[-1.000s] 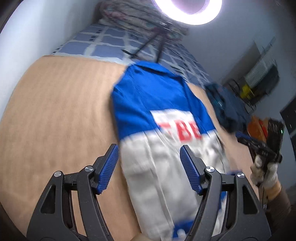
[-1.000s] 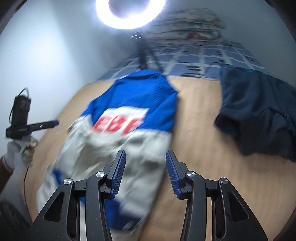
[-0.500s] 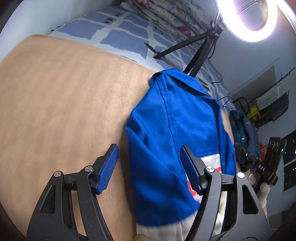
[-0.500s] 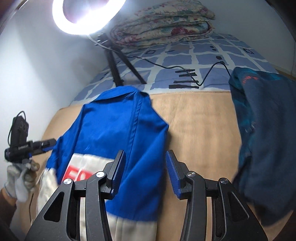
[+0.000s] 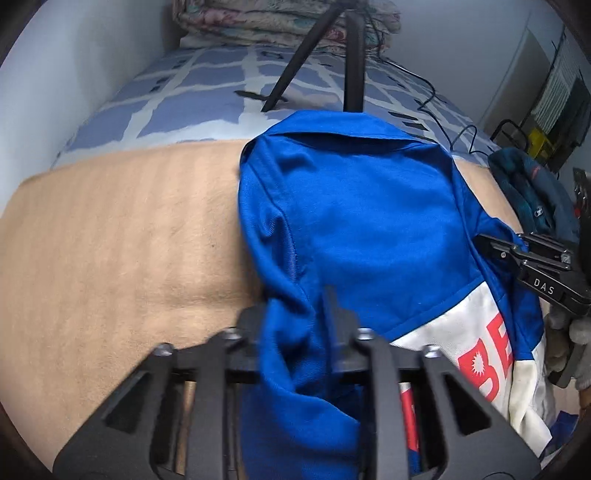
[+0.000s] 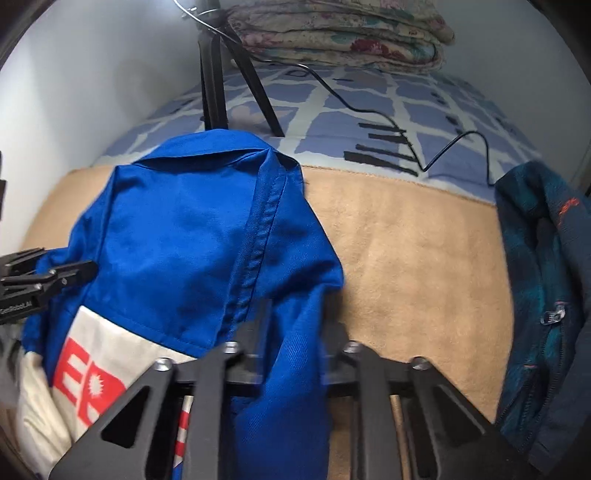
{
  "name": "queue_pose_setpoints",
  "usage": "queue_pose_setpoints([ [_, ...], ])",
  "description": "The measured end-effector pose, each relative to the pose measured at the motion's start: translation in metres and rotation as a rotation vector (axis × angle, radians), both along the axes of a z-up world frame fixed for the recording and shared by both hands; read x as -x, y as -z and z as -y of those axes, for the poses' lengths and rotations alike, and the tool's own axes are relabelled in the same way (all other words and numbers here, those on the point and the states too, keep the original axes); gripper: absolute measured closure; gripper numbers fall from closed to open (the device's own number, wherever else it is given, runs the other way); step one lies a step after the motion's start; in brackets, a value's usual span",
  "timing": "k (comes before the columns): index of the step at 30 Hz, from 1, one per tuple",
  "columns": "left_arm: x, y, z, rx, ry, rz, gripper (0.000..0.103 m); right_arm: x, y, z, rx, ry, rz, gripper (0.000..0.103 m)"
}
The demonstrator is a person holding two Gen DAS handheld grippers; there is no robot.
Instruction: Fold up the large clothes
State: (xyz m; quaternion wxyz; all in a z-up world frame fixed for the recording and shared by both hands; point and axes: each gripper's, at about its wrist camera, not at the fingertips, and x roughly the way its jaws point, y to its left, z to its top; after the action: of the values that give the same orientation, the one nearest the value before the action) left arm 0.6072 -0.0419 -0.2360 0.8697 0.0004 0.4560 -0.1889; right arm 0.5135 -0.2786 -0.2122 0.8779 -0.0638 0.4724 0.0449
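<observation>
Ahead of both grippers we see the tan blanket [image 5: 110, 236] bearing the blue jacket [image 5: 362, 221]. Our left gripper [image 5: 295, 314] and right gripper [image 6: 295, 325] have just been closing, apparently pinching its blue folds.

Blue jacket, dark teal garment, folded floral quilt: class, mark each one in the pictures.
blue jacket [image 5: 369, 221], left wrist view, on its blue back panel.
dark teal garment [image 6: 543, 280], right wrist view, on its front by the zip.
folded floral quilt [image 6: 343, 33], right wrist view, on its stacked folds.
</observation>
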Motion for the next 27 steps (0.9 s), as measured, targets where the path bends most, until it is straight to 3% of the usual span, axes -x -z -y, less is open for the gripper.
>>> queue_pose_setpoints([
  [3,0.007,-0.007,0.005,-0.021,0.002,0.031,0.095,0.008,-0.005,-0.009,0.057,-0.005,0.041,0.098],
  [13,0.038,-0.06,-0.007,0.127,0.014,0.145,0.098,0.04,-0.058,-0.016,0.016,-0.019,0.205,0.099],
  [27,0.148,-0.128,-0.014,0.153,0.134,0.297,0.099,0.128,-0.125,-0.017,-0.079,-0.062,0.313,0.1],
])
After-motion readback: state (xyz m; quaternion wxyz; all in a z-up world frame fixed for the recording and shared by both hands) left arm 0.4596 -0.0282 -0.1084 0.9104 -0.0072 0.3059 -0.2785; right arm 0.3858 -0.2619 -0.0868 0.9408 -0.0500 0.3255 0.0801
